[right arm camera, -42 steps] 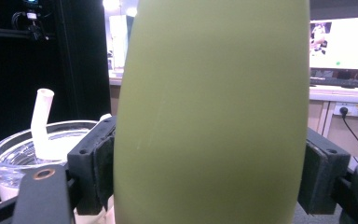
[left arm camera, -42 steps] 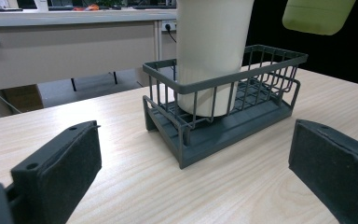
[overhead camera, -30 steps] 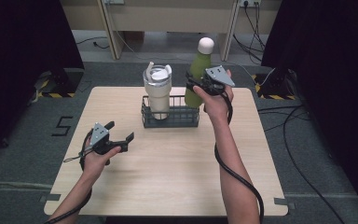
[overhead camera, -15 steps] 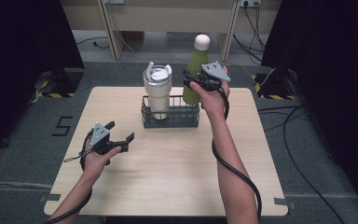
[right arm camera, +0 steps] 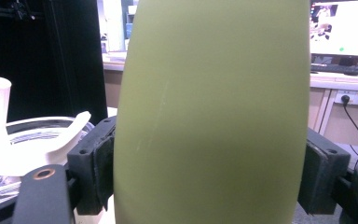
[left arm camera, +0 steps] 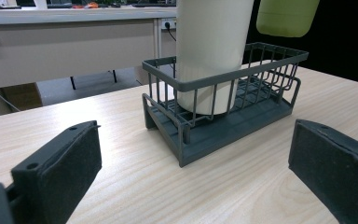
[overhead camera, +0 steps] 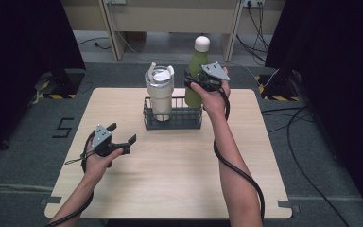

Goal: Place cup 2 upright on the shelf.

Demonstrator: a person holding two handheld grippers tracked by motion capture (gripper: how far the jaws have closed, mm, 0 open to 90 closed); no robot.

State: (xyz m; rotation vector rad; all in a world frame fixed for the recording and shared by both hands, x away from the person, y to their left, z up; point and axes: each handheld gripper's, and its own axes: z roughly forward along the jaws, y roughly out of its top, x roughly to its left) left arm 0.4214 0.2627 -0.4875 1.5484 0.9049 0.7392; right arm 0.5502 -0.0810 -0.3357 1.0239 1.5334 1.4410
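Observation:
A green bottle [overhead camera: 195, 65] with a white cap hangs in the air over the right end of the dark wire basket [overhead camera: 172, 121], its base above the rim [left arm camera: 286, 18]. My right gripper [overhead camera: 192, 83] is shut on the bottle's body [right arm camera: 209, 112], with a pad pressed to each side. A white tumbler [overhead camera: 159, 92] with a lid and straw stands in the basket's left half [left arm camera: 209, 51]. My left gripper [overhead camera: 122, 134] is held open near the table's left side, pointing at the basket [left arm camera: 242, 116], with nothing between its pads [left arm camera: 60, 172].
The light wood table [overhead camera: 179, 179] has free room in front of the basket and to its right. Beyond the far edge stand desk legs and cables on the floor. Black curtains hang at both sides.
My right gripper has shifted the green bottle slightly left and up over the basket. The left gripper has stayed where it was.

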